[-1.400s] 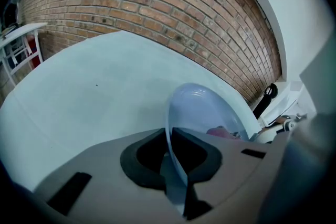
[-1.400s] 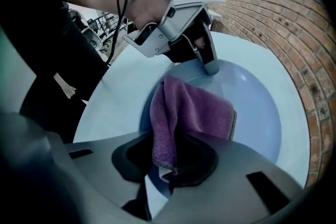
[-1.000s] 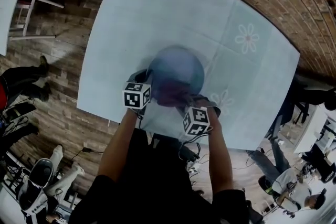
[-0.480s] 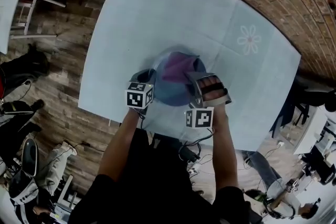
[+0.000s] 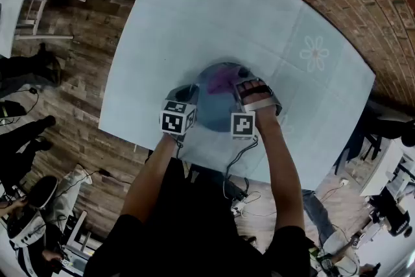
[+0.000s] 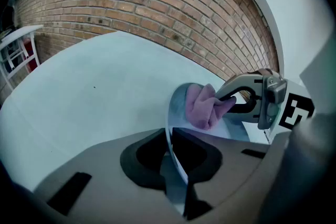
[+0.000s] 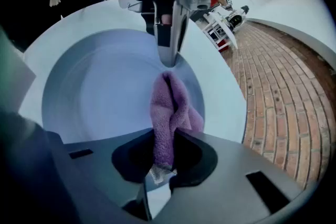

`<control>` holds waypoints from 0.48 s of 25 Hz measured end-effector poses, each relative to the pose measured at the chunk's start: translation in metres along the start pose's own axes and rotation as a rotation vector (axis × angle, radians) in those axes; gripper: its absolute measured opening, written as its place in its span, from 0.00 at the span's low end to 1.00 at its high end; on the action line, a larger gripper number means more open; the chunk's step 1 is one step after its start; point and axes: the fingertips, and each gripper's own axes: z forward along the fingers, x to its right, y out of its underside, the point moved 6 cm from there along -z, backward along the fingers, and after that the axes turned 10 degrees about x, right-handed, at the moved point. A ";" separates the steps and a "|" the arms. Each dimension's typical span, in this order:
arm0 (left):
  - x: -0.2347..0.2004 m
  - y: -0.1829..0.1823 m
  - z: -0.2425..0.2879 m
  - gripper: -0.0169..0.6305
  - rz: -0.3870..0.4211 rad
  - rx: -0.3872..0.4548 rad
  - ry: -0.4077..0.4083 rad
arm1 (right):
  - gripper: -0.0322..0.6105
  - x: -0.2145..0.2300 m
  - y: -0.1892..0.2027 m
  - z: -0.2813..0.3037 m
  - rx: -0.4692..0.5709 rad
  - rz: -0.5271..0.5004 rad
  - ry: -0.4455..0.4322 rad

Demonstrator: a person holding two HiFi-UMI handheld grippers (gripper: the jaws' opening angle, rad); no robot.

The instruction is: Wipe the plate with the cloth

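Flagging risks on this wipe. The left gripper point(image 6: 170, 152) has its fingers point(image 6: 105, 165) narrowed onto the near rim of the plate point(image 6: 231, 131). The rim shows edge-on between them, so it's a thin pinch on a hard, smooth edge. The right gripper point(image 7: 163, 160) clamps its fingers point(image 7: 231, 165) on a fold of the purple cloth point(image 7: 170, 105). The cloth's free end lies on the plate's inner face, just beside the left gripper's tips. In the head view the plate sits between both grippers, toward the near edge of the bench point(image 5: 194, 10). Can't tell whether its far side rests on the bench or is lifted.

Failure modes, my read:
- Wipe pressure levers the plate about that single rim pinch, so it rotates or slips out of the left fingers. This gets worse the further the cloth pushes from the pinch.
- Only a small fold of cloth is gripped. Drag could pull it free, or it bunches so only a ridge touches and patches go unwiped.
- The grippers are close together. A stroke toward the left one risks finger contact, or the right fingers scraping the plate instead of the cloth.
- A slip this near the bench edge likely sends the plate to the floor point(image 5: 71, 81).
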 end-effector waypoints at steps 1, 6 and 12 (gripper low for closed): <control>0.000 0.000 0.000 0.12 -0.002 0.000 -0.001 | 0.17 -0.004 0.002 0.001 -0.018 -0.024 -0.030; 0.001 0.000 0.000 0.12 -0.011 0.001 -0.003 | 0.17 -0.010 0.008 0.001 -0.069 -0.027 -0.086; 0.001 0.000 -0.001 0.12 -0.022 0.005 -0.004 | 0.17 -0.018 0.017 -0.005 -0.112 0.023 -0.111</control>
